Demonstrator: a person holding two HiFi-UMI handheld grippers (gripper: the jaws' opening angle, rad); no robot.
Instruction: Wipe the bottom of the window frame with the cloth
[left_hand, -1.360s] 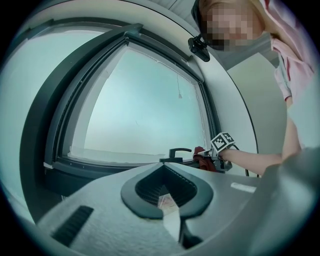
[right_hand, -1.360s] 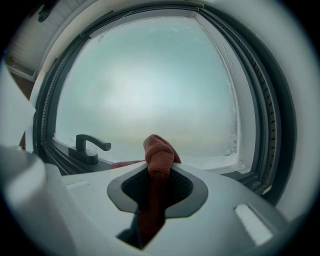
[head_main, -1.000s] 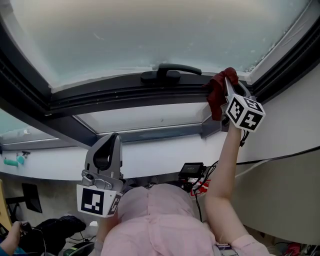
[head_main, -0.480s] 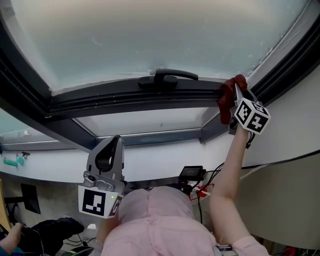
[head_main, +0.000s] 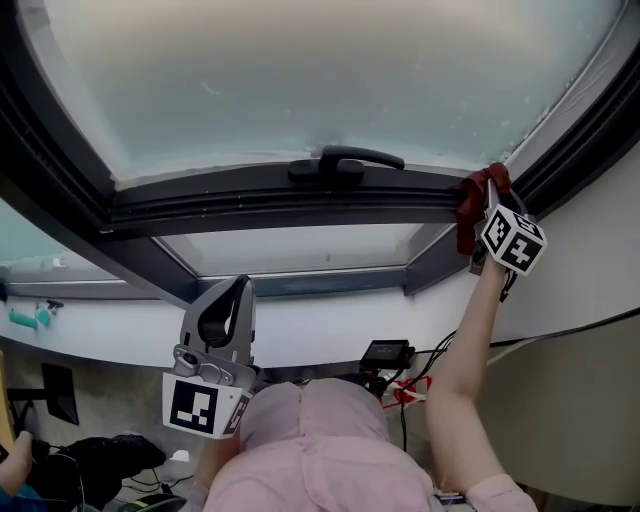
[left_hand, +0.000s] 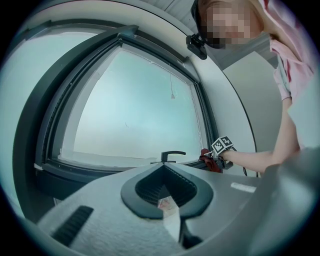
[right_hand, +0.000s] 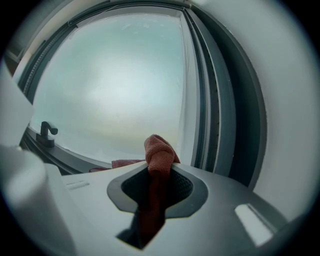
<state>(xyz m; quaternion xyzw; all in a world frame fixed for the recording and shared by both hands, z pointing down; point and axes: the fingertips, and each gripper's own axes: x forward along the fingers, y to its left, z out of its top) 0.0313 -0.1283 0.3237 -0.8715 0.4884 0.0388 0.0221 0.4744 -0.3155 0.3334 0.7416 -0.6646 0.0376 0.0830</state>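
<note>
The dark grey bottom rail of the window frame (head_main: 250, 205) runs across the head view, with a black handle (head_main: 345, 163) at its middle. My right gripper (head_main: 487, 192) is at the rail's right end, close to the corner, and is shut on a red cloth (head_main: 468, 208) that presses on the rail. In the right gripper view the cloth (right_hand: 159, 150) bunches out of the right gripper (right_hand: 160, 169), with the side frame (right_hand: 215, 100) just beyond. My left gripper (head_main: 230, 300) hangs low, away from the window, its jaws together and holding nothing.
A white wall (head_main: 590, 250) meets the frame at the right. Below the sill lie a black device (head_main: 385, 352) and cables. The handle (right_hand: 47, 131) stands far to the left of the cloth. The left gripper view shows the cloth (left_hand: 207, 161) in the far corner.
My right gripper has slid the cloth to the right along the bottom rail, from near the handle to the right corner. The left gripper has hardly moved.
</note>
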